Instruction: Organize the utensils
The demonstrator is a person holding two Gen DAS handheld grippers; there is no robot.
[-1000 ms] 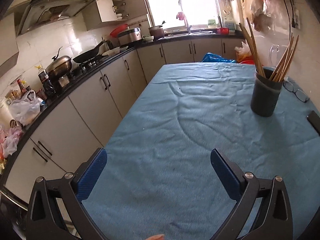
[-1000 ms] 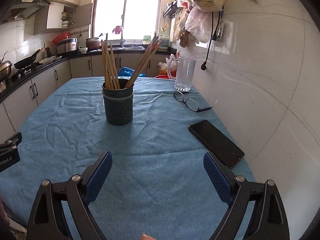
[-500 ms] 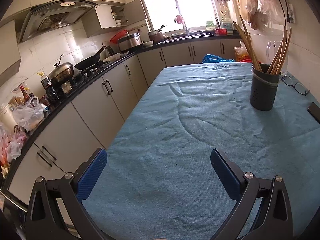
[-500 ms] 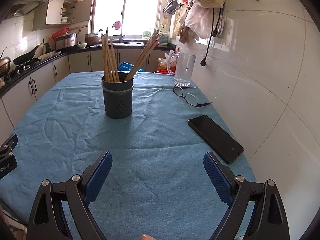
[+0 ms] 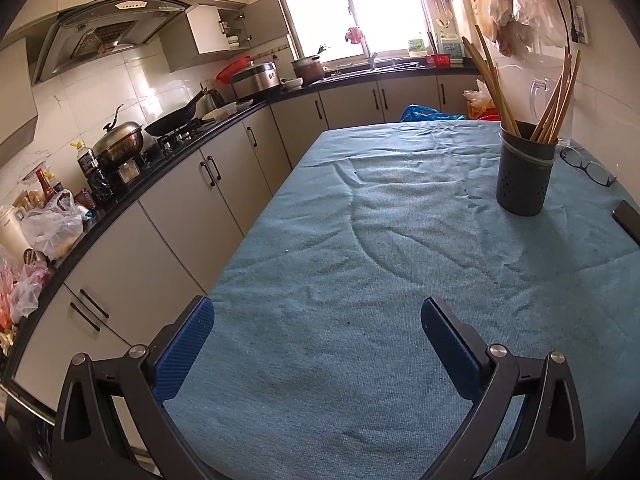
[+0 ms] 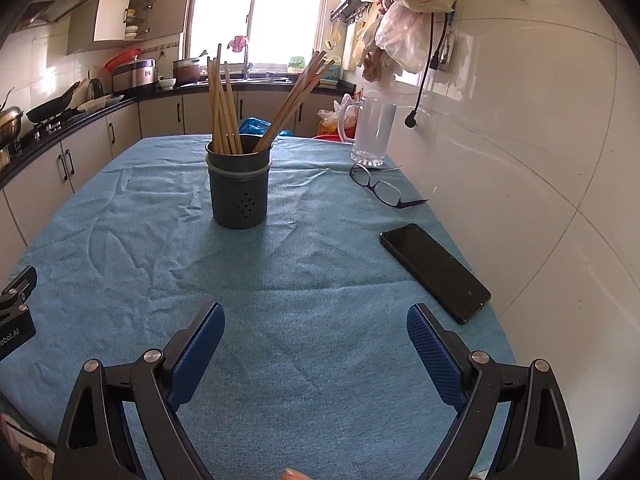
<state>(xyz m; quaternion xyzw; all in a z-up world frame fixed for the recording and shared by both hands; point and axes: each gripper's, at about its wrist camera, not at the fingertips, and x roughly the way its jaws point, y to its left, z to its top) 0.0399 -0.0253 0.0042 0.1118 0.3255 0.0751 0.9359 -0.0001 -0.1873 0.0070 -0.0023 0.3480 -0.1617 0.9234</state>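
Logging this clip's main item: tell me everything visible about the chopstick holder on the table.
The holder is a dark grey round cup, matte, with a pale band below its rim and small drain holes low on its side. It stands upright on the blue tablecloth, toward the far half of the table. Wooden chopsticks lean inside in two bunches, one to each side. Neither gripper touches it; only the cloth and the chopsticks do.

Bright window (image 6: 256, 12) over dark counter (image 5: 224, 114); beige cabinets (image 5: 224, 184); white tiled wall (image 6: 520, 140).

Bare cloth (image 6: 320, 264) before holder (image 6: 239, 188)
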